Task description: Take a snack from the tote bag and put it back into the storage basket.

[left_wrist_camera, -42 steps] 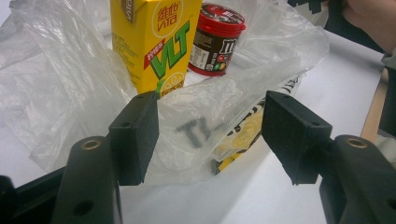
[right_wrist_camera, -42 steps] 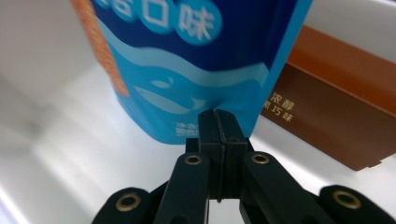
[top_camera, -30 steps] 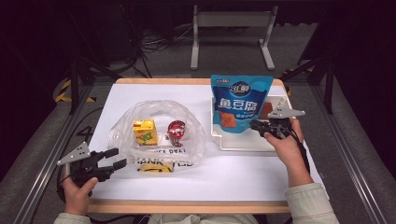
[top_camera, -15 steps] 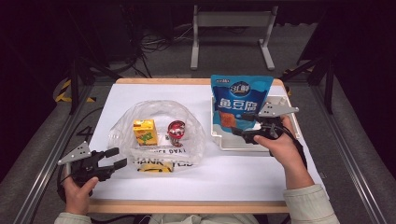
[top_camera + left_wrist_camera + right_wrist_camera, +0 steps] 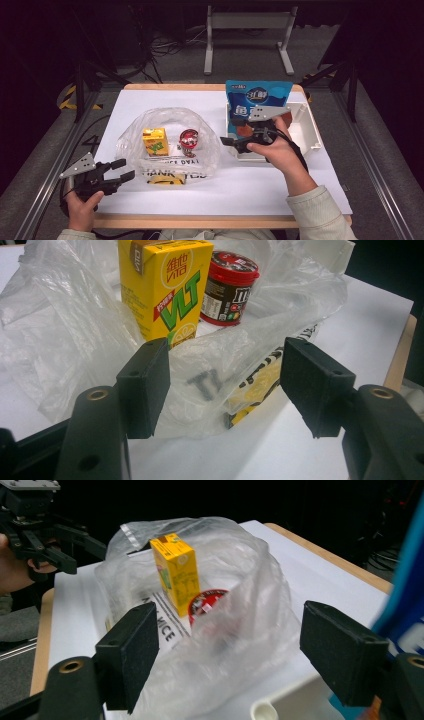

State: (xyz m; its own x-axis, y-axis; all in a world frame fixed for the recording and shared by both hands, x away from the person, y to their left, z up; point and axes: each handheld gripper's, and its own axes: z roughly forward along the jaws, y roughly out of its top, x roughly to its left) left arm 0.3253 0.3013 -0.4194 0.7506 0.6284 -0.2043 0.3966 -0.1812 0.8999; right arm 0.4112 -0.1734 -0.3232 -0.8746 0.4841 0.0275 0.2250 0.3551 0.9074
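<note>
Now clear plastic bag [image 5: 167, 142] lies mid-desk on the white desk [image 5: 260, 185], mouth toward the person, printed black and yellow lettering on its near side. Inside it: yellow juice carton [image 5: 154, 141] standing upright, red-lidded candy tub [image 5: 189, 141] just beside it on the carton's right as the high view has it, the two close but whether touching is hard to tell. White tray [image 5: 306, 131] sits at the desk's right side; blue snack pouch [image 5: 257, 102] stands upright in it, against the tray's left part. Right gripper [image 5: 234, 132] is held over the tray's near-left corner, in front of the pouch, pointing toward the bag; its jaws have just been opening and stand apart with nothing between them. Left gripper [image 5: 122, 170] rests at the desk's near-left corner, just beside the bag's near edge, jaws released and empty, aimed at the bag and carton.
</note>
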